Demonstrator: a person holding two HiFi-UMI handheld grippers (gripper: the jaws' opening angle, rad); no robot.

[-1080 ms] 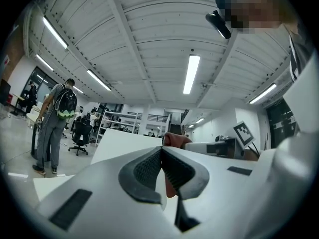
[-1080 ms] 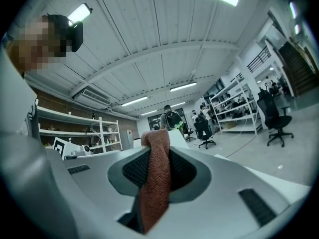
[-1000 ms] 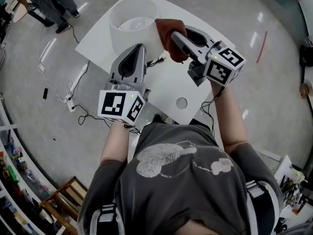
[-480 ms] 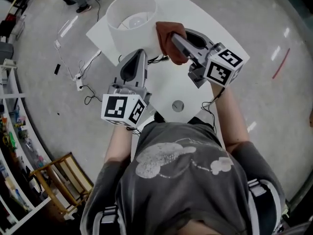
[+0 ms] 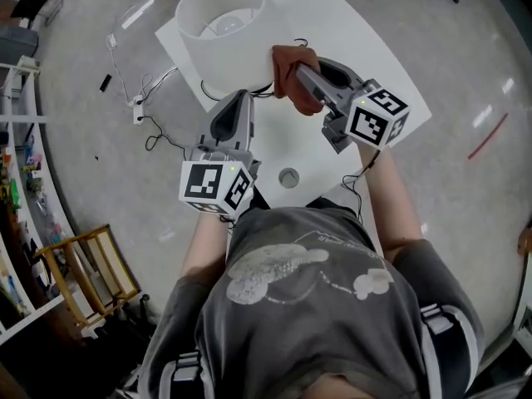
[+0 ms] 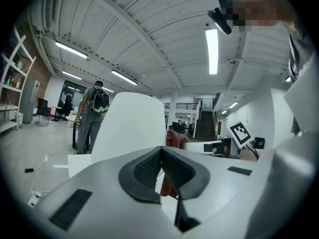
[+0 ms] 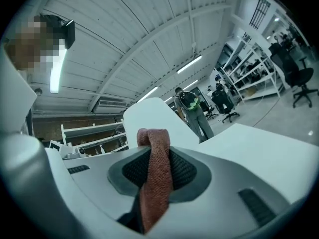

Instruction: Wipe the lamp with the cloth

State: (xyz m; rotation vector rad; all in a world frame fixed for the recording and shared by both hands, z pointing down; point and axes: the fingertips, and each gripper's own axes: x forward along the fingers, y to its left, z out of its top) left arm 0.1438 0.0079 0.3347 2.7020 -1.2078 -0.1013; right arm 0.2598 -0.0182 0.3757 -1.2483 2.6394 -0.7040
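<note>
While I leaned over the table (image 5: 353, 36):
right gripper (image 5: 303, 75): squeezed tight on the cloth (image 5: 287, 59), arm stretched toward the lamp (image 5: 223, 32)
left gripper (image 5: 241, 100): closed up, empty, nearer me

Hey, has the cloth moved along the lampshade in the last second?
Yes. The cloth, held by the right gripper, has slid down the lampshade, from beside the top rim toward its lower edge.

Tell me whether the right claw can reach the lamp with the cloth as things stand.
Probably yes. The right claw is shut on the cloth, which sits right beside the lamp with nothing between them that I can see.
</note>
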